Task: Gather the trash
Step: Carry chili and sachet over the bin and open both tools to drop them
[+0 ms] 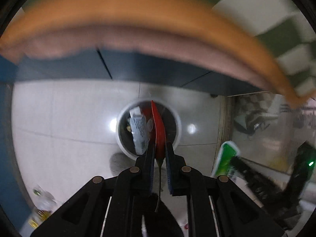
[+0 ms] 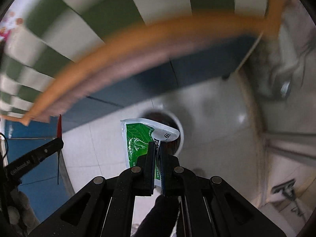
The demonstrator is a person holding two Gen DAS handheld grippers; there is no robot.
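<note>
My left gripper (image 1: pixel 159 148) is shut on a red chili pepper (image 1: pixel 159 130) with a green stem, held above a round white-rimmed trash bin (image 1: pixel 178 126) on the floor. A white printed wrapper (image 1: pixel 139 130) lies in the bin. My right gripper (image 2: pixel 157 148) is shut on a green and white packet (image 2: pixel 138 138), held near the bin's rim (image 2: pixel 180 132). The left gripper with the pepper (image 2: pixel 59 127) shows at the left of the right wrist view. The packet (image 1: pixel 226 158) and right gripper show at the right of the left wrist view.
A table with an orange edge (image 1: pixel 138 6) and green-and-white checked cloth (image 2: pixel 83 19) is overhead. A blue cabinet (image 1: pixel 138 67) stands behind the bin. The floor is white tile (image 1: pixel 59 128). A clear plastic bottle (image 1: pixel 42 201) lies lower left.
</note>
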